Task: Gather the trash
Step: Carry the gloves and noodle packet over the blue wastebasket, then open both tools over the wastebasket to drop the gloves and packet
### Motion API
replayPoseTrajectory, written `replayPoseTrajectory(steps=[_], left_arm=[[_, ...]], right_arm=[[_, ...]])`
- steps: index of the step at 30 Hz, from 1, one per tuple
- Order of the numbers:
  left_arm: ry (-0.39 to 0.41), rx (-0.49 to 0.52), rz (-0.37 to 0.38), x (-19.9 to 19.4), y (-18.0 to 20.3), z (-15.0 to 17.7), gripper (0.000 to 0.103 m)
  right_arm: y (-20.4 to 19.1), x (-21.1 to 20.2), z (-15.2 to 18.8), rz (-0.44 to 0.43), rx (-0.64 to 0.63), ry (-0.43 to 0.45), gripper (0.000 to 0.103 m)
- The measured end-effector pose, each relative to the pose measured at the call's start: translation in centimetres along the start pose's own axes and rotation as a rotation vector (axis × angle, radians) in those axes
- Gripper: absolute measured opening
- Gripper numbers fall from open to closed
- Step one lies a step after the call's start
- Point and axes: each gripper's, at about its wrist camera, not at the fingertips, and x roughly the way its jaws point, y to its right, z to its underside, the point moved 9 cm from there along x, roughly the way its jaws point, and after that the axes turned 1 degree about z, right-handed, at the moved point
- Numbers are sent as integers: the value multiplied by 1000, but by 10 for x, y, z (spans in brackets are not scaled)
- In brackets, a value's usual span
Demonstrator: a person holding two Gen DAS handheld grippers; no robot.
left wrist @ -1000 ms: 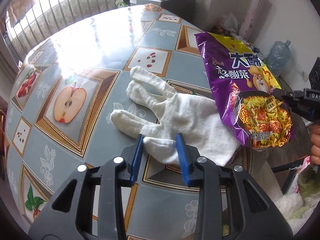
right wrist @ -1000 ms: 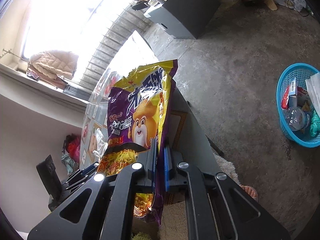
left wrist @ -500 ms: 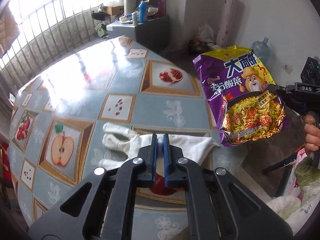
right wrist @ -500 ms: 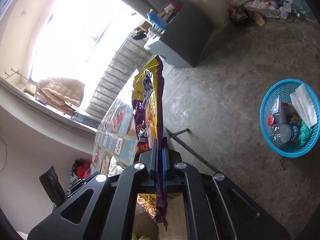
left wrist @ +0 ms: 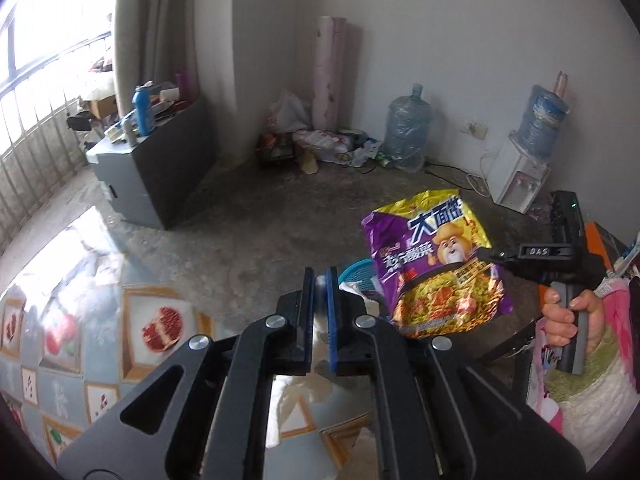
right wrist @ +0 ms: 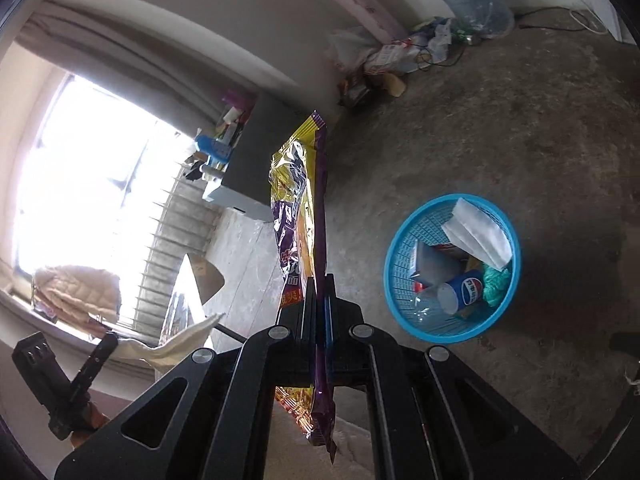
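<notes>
A: What does the left gripper (left wrist: 319, 280) hold?
B: Its jaws are closed on the white glove (left wrist: 320, 334), which hangs over the tabletop (left wrist: 100, 320) edge.
A: And the right gripper (right wrist: 318, 296)?
B: Jaws clamped on the noodle packet (right wrist: 298, 200), held in the air past the tabletop's edge.
A: The basket (right wrist: 408, 320)?
B: On the floor (right wrist: 540, 140), holding a cup (right wrist: 460, 290), paper and other trash.

lived-in home room: fruit-print tablecloth (left wrist: 60, 320), water dispenser (left wrist: 520, 176), curtain (left wrist: 160, 40), bare concrete floor (right wrist: 520, 140).
</notes>
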Motion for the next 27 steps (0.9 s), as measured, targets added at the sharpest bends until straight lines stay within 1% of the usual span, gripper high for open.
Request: replayPoseTrajectory(steps=[3, 7, 11, 14, 15, 16, 17, 18, 19, 20, 21, 22, 23, 25, 27], left_arm=[[-35, -11, 98, 36, 31, -18, 4], [-113, -39, 218, 96, 66, -32, 4], [-181, -13, 258, 155, 96, -33, 4], [-221, 17, 226, 203, 111, -27, 5], [-239, 31, 209, 220, 115, -21, 16], [-274, 40, 206, 238, 121, -16, 27], [-304, 44, 185, 254, 123, -8, 51], [-314, 47, 149, 269, 123, -2, 58], [-324, 54, 136, 279, 125, 4, 58], [-345, 60, 126, 286, 124, 10, 58], [-367, 56, 113, 290, 121, 14, 58], [-368, 38, 113, 287, 117, 15, 58], [-350, 12, 124, 280, 114, 11, 58], [-312, -8, 129, 263, 97, 7, 58], [-278, -9, 112, 246, 86, 0, 59]], right_arm=[[30, 16, -2, 31, 48, -16, 3], [61, 46, -4, 58, 104, -49, 3], [88, 76, -7, 73, 154, -79, 3], [110, 97, -11, 98, 173, -88, 4], [117, 104, -11, 103, 181, -93, 4], [127, 113, -11, 110, 188, -100, 4], [140, 124, -10, 135, 190, -104, 5], [157, 134, -9, 190, 173, -109, 14], [176, 146, -5, 265, 163, -130, 28], [197, 155, 2, 341, 181, -163, 30], [214, 160, 7, 395, 204, -188, 30], [222, 159, 9, 419, 214, -189, 30], [223, 155, 9, 423, 214, -171, 32], [216, 142, 5, 396, 201, -117, 52], [209, 125, 1, 400, 171, -63, 55]])
